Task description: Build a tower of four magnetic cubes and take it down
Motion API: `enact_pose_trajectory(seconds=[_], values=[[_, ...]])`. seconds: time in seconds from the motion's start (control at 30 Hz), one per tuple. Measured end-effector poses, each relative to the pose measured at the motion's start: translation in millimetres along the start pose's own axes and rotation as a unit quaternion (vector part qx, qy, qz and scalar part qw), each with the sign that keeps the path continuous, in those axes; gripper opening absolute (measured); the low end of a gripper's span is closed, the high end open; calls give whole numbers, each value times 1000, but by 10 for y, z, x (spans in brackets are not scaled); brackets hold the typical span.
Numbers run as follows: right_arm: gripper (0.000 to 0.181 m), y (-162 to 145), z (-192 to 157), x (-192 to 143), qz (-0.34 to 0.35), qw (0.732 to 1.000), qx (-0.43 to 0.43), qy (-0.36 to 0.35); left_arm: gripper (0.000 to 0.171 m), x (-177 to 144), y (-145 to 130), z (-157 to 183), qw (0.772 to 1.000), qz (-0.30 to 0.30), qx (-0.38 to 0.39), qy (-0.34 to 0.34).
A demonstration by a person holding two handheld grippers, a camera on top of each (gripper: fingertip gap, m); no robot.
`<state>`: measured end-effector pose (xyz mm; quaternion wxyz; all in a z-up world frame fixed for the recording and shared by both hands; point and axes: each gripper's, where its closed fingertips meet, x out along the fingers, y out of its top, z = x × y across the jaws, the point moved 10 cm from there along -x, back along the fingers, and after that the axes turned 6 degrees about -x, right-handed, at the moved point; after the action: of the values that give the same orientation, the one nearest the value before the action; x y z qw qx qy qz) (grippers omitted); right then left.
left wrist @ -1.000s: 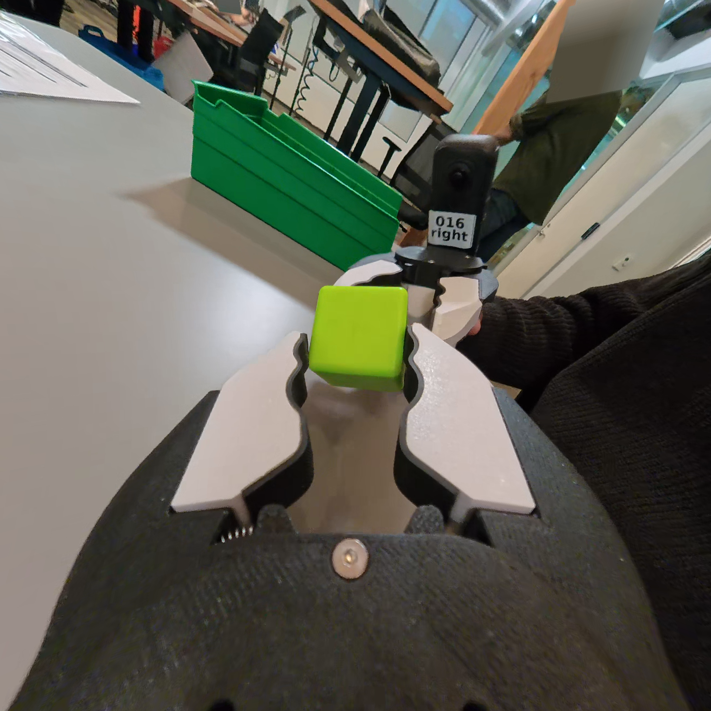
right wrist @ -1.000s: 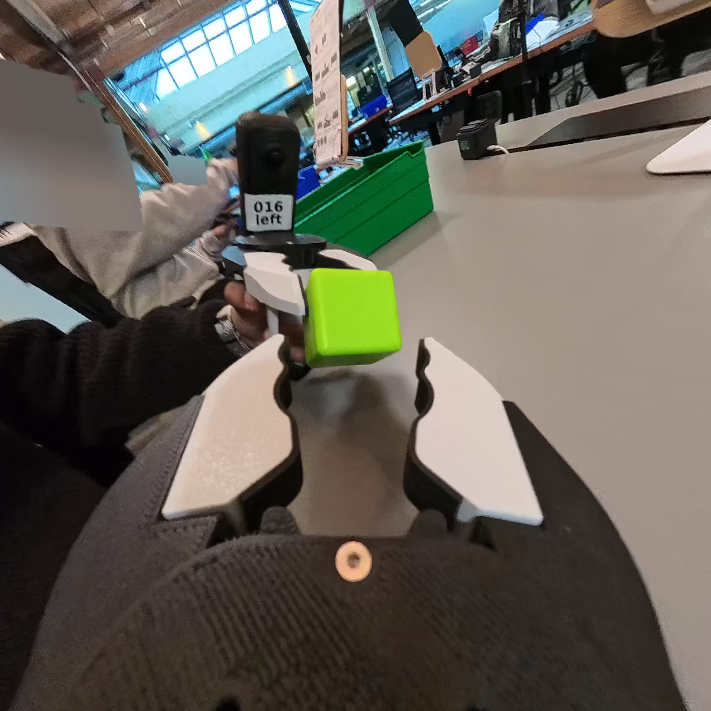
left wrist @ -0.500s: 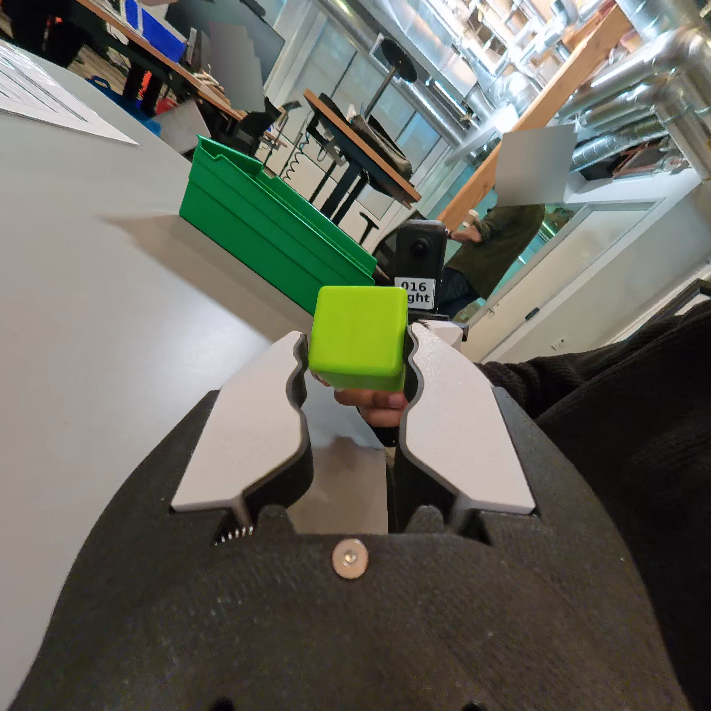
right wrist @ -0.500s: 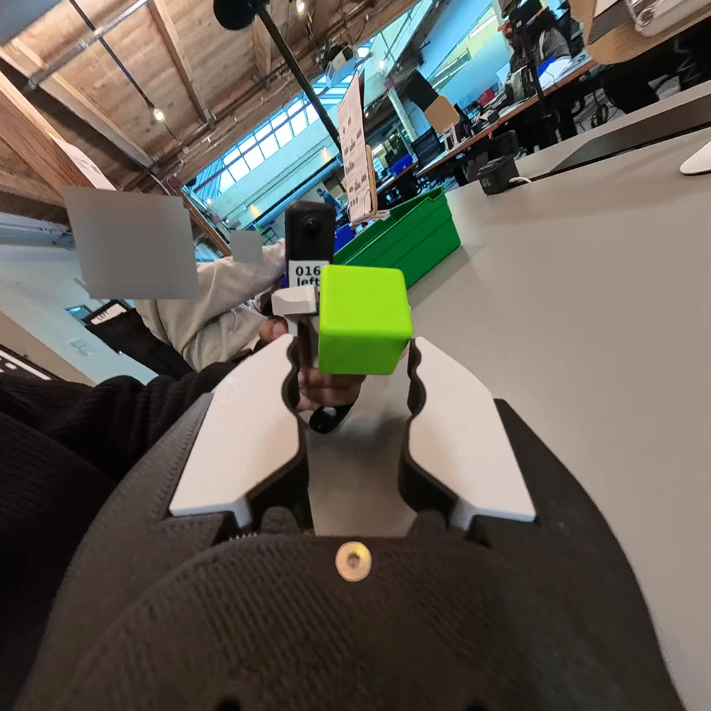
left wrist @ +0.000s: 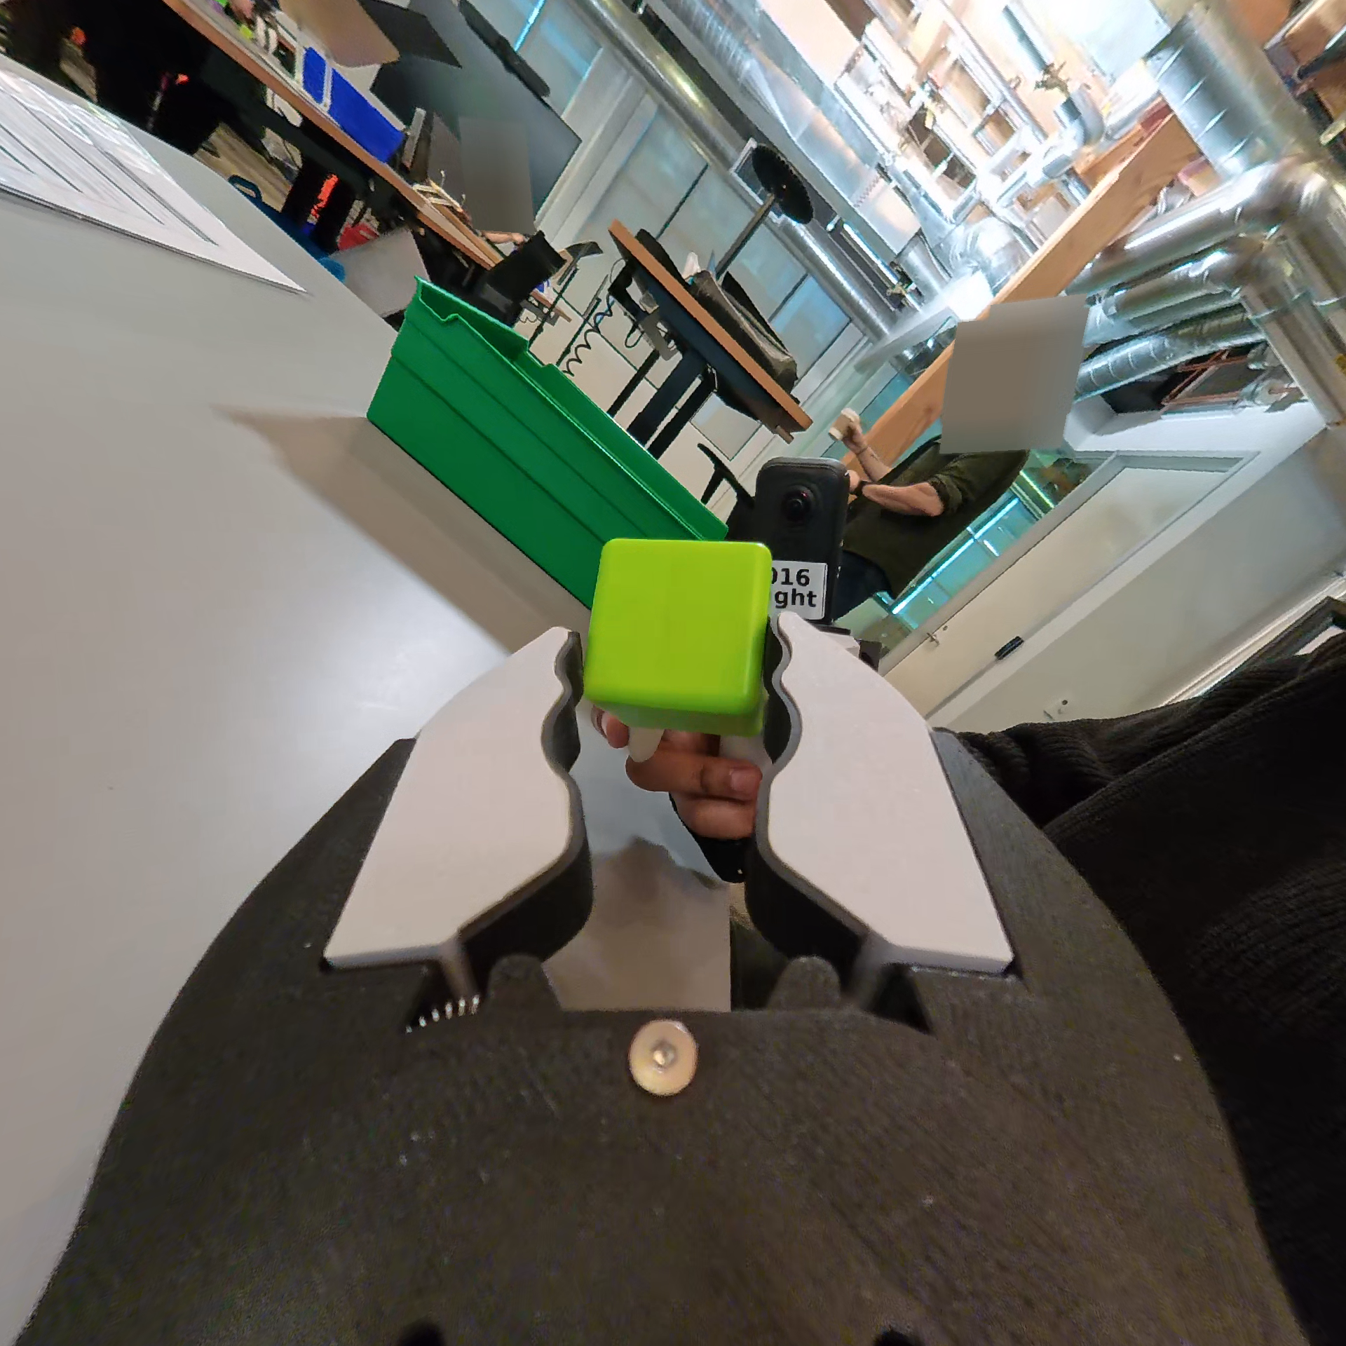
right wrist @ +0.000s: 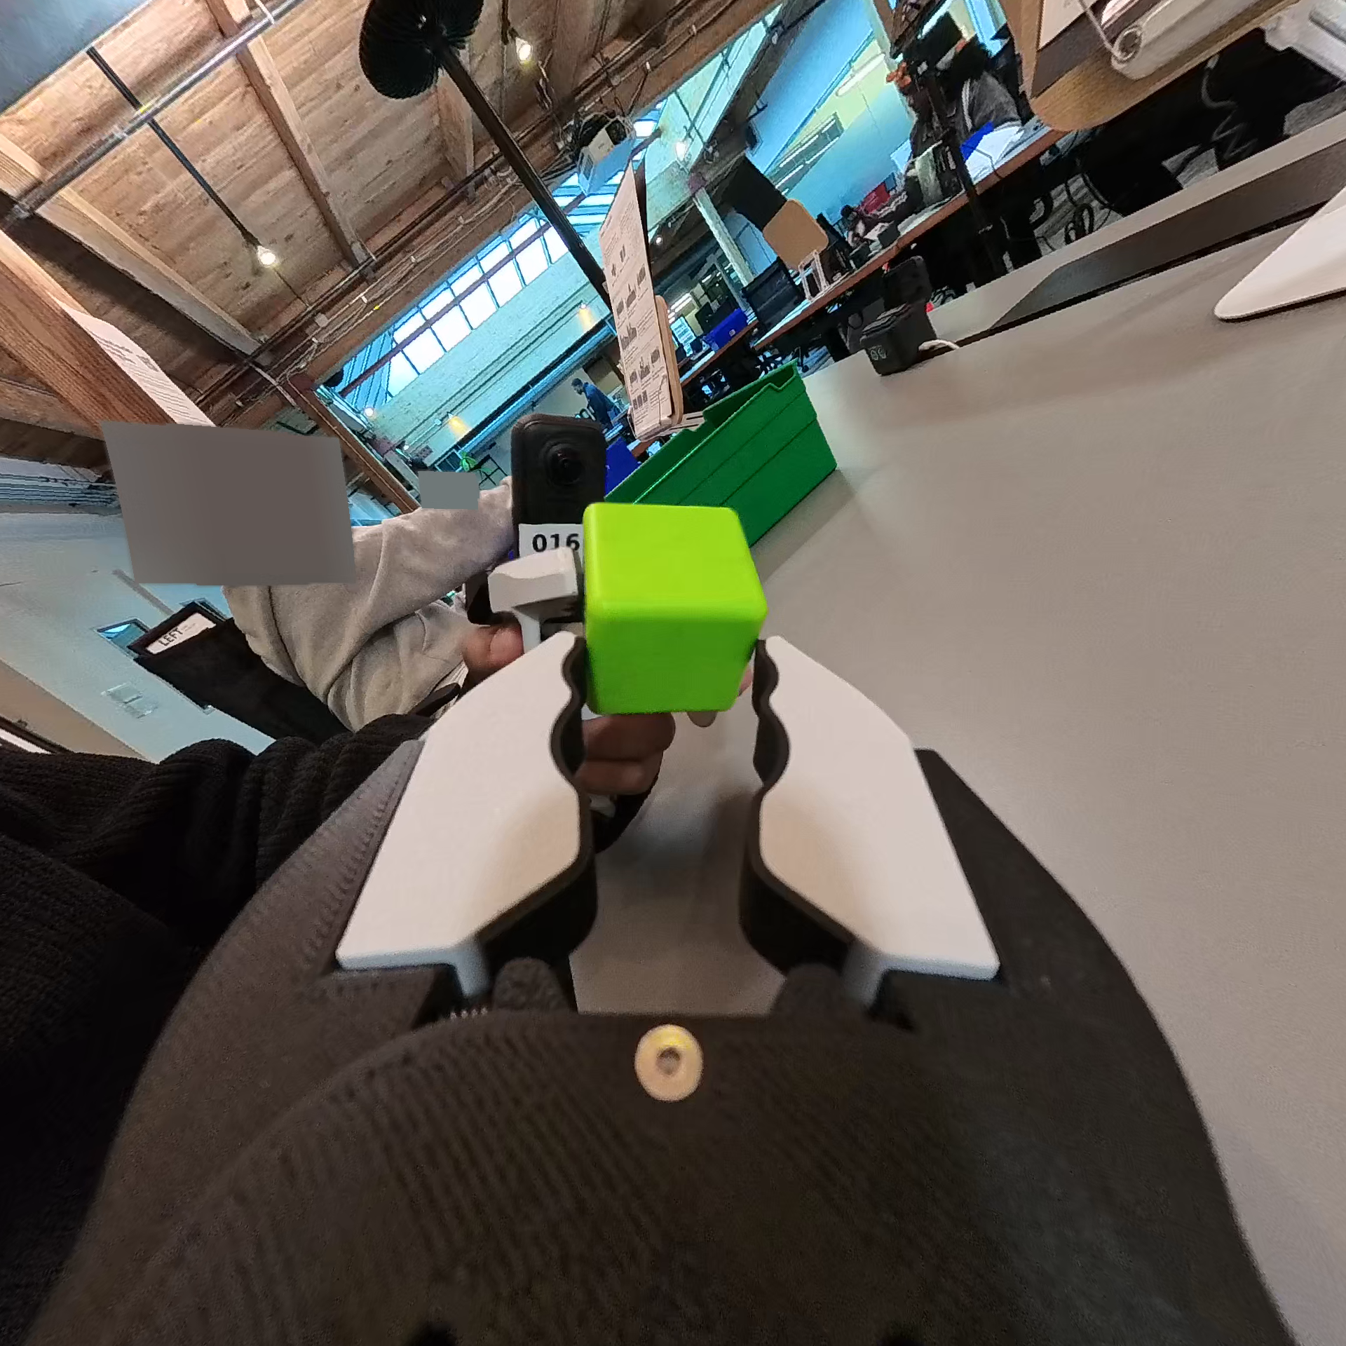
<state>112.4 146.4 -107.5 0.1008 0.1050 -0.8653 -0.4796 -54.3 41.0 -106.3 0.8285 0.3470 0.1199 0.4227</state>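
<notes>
Left gripper clamped on green cube, frame centre, raised above table; right gripper brackets same cube, grip unclear; no tower or other cubes visible; stage indeterminate.

Each tool is showing a black, ribbed printed body, two pale grey fingers with wavy black inner edges, and a silver screw sitting at the centre behind them. The left tool is exposing a small spring at its left finger's root. The right tool is looking alike. A black camera with a white label is standing on each. The person is wearing black knitted sleeves.
</notes>
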Motion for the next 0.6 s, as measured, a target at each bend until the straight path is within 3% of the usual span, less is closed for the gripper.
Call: enact_pose_trajectory(seconds=[0.6], values=[[44,91,28,-66,15,1000,-8,-14,51,-23,-22,18,999,-3,38,3]])
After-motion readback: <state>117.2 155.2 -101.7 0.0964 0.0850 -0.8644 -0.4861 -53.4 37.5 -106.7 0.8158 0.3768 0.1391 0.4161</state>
